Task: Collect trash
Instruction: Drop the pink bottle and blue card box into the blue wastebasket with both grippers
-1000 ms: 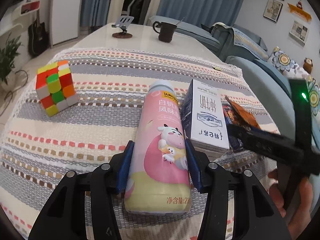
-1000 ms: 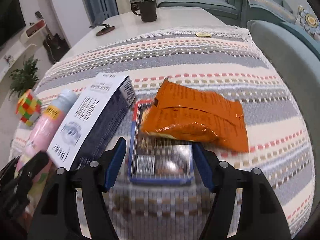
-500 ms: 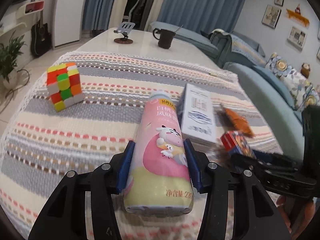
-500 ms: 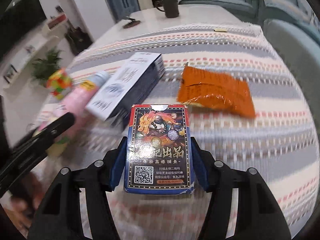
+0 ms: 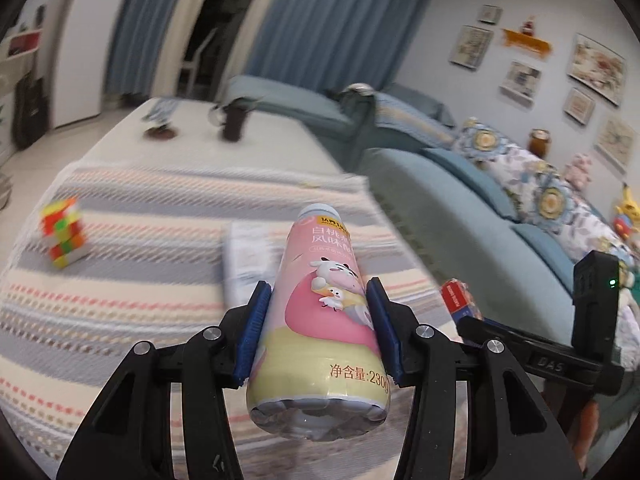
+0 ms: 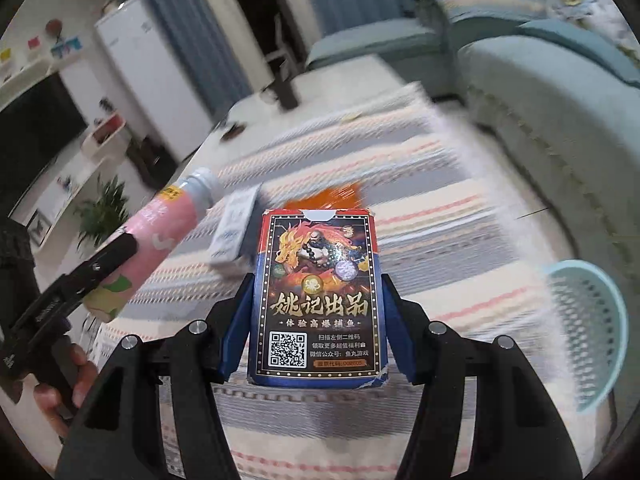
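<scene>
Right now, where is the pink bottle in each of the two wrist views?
Left wrist view: the pink bottle is at centre bottom, clamped in the left gripper, cap pointing away.
Right wrist view: the pink bottle is at the left edge, tilted, cap up-right.
Shared landmark: the white carton lying on the striped cloth.

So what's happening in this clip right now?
A person is clearing trash off a striped tablecloth. The left hand-held gripper is clamped on a pink and yellow plastic drink bottle, lifted off the cloth. The right hand-held gripper holds a dark blue playing-card box. A light blue mesh wastebasket sits at the right edge; a white carton and orange wrapper remain.
</scene>
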`<state>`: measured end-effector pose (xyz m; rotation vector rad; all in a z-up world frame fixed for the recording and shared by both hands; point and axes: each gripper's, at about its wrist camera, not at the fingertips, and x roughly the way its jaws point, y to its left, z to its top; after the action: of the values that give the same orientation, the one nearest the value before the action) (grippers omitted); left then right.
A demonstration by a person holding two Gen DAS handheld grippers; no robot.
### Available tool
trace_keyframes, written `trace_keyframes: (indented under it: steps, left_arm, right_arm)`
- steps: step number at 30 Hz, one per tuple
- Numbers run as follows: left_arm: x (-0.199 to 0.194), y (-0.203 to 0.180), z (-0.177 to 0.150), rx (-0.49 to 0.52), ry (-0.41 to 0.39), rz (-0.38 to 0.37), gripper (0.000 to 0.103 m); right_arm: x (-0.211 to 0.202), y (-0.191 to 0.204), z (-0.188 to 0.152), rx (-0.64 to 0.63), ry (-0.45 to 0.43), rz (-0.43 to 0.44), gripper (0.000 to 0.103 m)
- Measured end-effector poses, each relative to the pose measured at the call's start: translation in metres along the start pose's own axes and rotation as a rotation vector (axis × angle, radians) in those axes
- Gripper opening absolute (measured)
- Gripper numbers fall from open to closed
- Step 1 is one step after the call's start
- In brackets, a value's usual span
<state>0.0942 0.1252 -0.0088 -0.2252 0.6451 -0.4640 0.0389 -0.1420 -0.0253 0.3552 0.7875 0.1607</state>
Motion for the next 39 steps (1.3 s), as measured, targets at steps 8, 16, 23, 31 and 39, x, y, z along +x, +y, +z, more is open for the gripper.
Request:
trace_keyframes:
  steps: [8,16,23,31,39]
  left_arm:
    - [0.034,-0.133,0.005,0.147,0.029,-0.132,0.047]
    - [0.11,-0.232,-0.03,0.247,0.147,-0.19,0.047]
    - [0.184,-0.272,-0.083,0.289,0.327,-0.261,0.047]
    - [0.222,-0.274,-0.117,0.288,0.445,-0.27,0.058]
    - [0.214,-0.265,-0.114,0.329,0.438,-0.248,0.061]
  right_arm:
    - [-0.076,-0.084,0.007,0.058,-0.103,-0.185,0.056]
    - [-0.102,-0.199,-0.015,0.189,-0.101,-0.428,0.056]
    - [-0.07,-0.274,-0.053,0.324,0.035,-0.49,0.056]
    - [-0.037,-0.326,-0.076,0.481,0.11,-0.449,0.059]
    - [-0.039,-0.33,-0.077,0.515,0.078,-0.39,0.059]
